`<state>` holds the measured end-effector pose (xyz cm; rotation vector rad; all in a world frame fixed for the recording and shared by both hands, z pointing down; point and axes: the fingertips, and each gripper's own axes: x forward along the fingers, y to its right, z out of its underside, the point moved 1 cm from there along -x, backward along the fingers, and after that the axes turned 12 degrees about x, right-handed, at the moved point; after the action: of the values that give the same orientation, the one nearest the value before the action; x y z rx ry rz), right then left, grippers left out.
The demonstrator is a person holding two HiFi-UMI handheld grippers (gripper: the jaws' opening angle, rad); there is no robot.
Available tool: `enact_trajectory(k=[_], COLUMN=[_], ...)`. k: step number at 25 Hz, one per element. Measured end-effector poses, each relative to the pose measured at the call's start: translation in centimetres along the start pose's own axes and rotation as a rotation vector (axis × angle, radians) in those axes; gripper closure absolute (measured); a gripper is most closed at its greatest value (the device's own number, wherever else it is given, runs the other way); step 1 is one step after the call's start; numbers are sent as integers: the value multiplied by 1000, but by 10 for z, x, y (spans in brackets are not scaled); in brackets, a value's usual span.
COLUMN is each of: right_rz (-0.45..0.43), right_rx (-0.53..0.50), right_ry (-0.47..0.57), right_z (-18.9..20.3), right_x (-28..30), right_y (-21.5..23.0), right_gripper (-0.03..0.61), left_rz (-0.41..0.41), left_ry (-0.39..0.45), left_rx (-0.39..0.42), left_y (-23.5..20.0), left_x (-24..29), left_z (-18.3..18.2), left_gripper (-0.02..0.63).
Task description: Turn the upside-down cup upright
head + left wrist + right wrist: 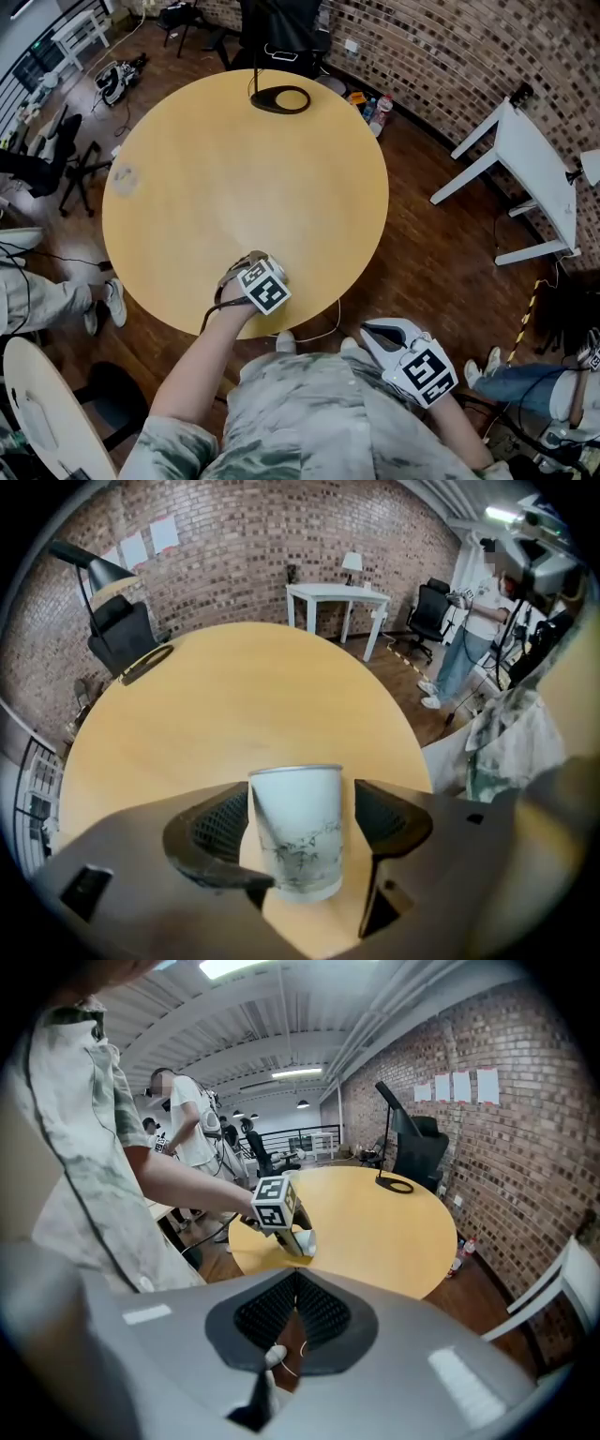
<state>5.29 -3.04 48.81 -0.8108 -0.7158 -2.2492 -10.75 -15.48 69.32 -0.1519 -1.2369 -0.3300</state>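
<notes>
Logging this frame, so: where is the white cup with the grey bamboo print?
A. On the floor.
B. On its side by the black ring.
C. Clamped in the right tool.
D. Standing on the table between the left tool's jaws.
D: the white cup with the grey bamboo print stands on the round light-wood table between the parted jaws of the left tool; the right tool is shut and empty.

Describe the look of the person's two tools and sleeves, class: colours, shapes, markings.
The left tool and right tool have grey bodies with dark, mesh-textured pads. Each carries a white cube with black square markers: left cube, right cube. The short sleeve has a pale green mottled print.
</notes>
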Motion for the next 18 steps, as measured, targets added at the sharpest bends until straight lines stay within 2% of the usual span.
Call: enact_trajectory(k=[2,4,8,11,15,18], right_rz=[4,7,9,14,12,13], right_rx=[0,5,18,23,20,13], right_ry=[5,7,9,15,-4,-17], right_z=[-1,0,4,5,9,11], right_x=[-2,-4,-6,-8,-10,-10], right_y=[2,5,9,11,10,9], right_gripper=[575,575,575,575,575,575], left_rz=[7,6,-3,-47,-107,-143], left_ry=[-90,-134,-122,8,297,475], left_rx=[0,2,12,-50,-130,-182], left_y=[-2,-3,-5,-15,-21,-24], left_x=[7,11,9,-3,-22,-25], left_z=[0,-1,-3,-12,-36,-45], left_gripper=[253,272,294,302,301,302])
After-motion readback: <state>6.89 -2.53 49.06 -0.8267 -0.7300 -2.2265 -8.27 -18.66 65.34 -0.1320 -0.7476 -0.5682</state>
